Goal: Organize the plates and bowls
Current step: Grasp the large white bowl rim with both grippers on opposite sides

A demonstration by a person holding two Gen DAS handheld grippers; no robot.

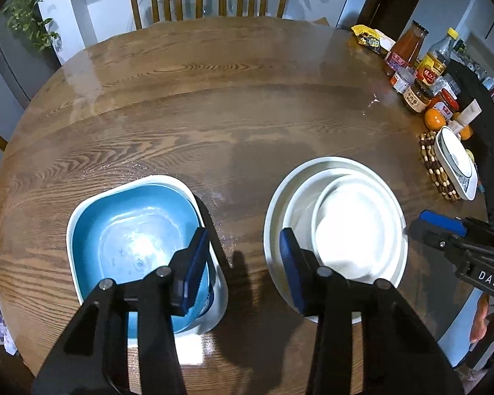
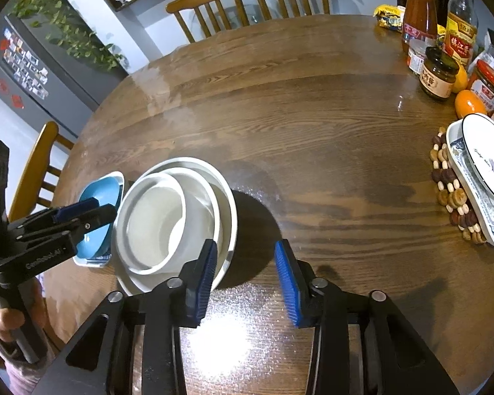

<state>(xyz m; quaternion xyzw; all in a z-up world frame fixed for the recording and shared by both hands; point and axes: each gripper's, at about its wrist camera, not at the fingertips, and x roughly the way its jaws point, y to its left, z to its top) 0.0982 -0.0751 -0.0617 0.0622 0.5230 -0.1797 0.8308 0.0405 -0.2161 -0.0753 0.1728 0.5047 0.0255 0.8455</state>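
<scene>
We see two hand-held grippers of the same build. Our left hand-held gripper (image 1: 243, 263) has black, angular plastic linkage arms with triangular cut-outs, joined by round silver pivot pins, and each finger ends in a flat blue pad with a ribbed face. Our right hand-held gripper (image 2: 247, 279) matches it: black frame, silver pins, blue ridged pads. Seen from the side, the right one carries white letters "DAS" on its black body, with small screws along its bars. The left one, seen from the side, bears pale printed lettering too small to read with certainty. A hand (image 2: 6, 326) wraps a black handle, with a pale mauve sleeve below it.
</scene>
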